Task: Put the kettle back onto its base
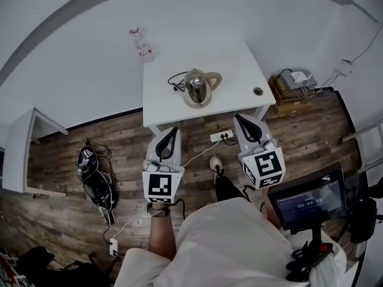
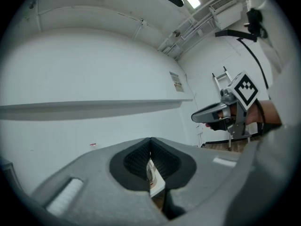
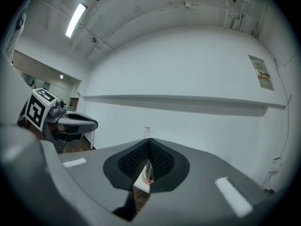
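We hold both tools clenched shut with nothing in them, the left gripper [image 1: 172, 133] and the right gripper [image 1: 242, 121] side by side over the wood floor [image 1: 72, 220], below the white table [image 1: 239, 64]. The kettle [image 1: 196, 85] stands mid-table in the upper middle of the frame, on its round base [image 1: 196, 104]. A dark cable [image 1: 176, 80] coils just to its left. A power strip [image 1: 221, 136] lies between the grippers, and a clear bottle [image 1: 143, 45] stands off the table's upper-left corner.
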Motion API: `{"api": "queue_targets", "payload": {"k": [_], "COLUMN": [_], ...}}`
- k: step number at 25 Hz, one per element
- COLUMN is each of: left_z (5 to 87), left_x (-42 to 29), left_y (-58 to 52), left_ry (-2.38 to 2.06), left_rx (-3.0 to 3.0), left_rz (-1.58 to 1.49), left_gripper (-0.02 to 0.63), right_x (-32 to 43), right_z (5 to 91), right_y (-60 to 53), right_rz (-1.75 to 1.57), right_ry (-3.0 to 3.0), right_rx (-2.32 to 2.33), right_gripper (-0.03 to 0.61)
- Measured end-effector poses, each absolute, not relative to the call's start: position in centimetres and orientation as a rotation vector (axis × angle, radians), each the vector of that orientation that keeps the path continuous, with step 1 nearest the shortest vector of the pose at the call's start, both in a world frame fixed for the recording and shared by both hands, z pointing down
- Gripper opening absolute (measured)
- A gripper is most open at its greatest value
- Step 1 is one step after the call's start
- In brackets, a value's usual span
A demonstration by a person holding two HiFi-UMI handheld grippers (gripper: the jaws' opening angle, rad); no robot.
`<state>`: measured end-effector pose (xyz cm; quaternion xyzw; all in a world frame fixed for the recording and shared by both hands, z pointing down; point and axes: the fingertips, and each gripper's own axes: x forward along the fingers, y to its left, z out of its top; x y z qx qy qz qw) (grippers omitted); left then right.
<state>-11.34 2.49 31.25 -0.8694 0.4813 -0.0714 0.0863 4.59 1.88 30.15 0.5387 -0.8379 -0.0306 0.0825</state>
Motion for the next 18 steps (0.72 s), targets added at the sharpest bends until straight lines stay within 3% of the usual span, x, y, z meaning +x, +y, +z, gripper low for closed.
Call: {"api": "queue_targets", "payload": {"k": [18], "left_z": [28.5], "left_x": [-11.2], "left_y": [4.4], "left_ry": [1.43], "left_rx": [-2.555], "left_rz": [-0.131], "left_gripper": [0.006], "right_x": [4.9], "right_z": [27.6], "right_y": [3.7], "right_rz": [-0.168], "right_ry": [-2.522], "right_rx": [1.633], "right_gripper": [0.002]}}
